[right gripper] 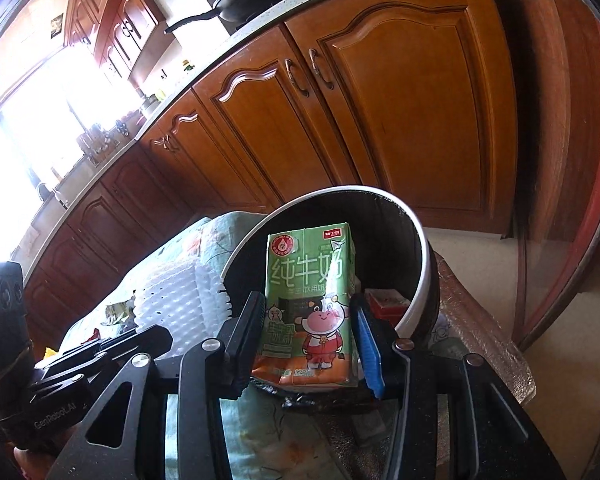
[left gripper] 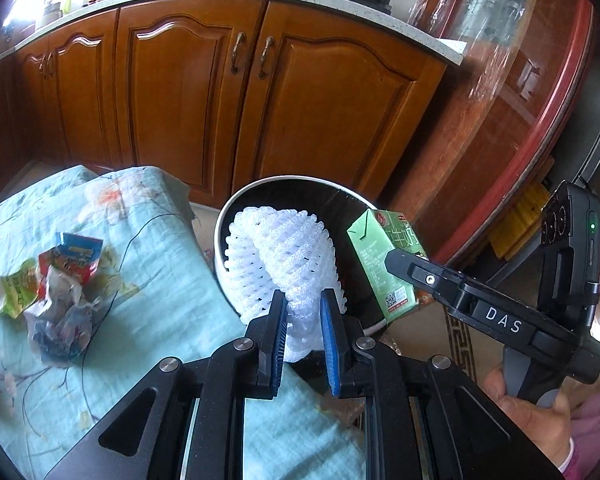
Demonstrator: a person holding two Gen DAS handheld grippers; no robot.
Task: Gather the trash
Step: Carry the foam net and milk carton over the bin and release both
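Note:
My left gripper (left gripper: 304, 312) is shut on a white foam fruit net (left gripper: 288, 256) and holds it over the mouth of a round bin (left gripper: 292, 180) with a white rim and black inside. My right gripper (right gripper: 308, 316) is shut on a green milk carton (right gripper: 312, 300) and holds it over the same bin (right gripper: 420, 248). The carton (left gripper: 384, 256) and right gripper (left gripper: 404, 264) also show in the left wrist view, at the bin's right. Crumpled wrappers (left gripper: 60, 280) lie on the light blue cloth (left gripper: 160, 280). The foam net (right gripper: 176, 300) shows left of the carton.
Wooden kitchen cabinets (left gripper: 204, 100) stand behind the bin under a counter with pots. A round wooden table edge (left gripper: 540, 120) with plastic cover is at the right. A red item (right gripper: 388, 300) lies inside the bin. The person's hand (left gripper: 528, 412) holds the right gripper.

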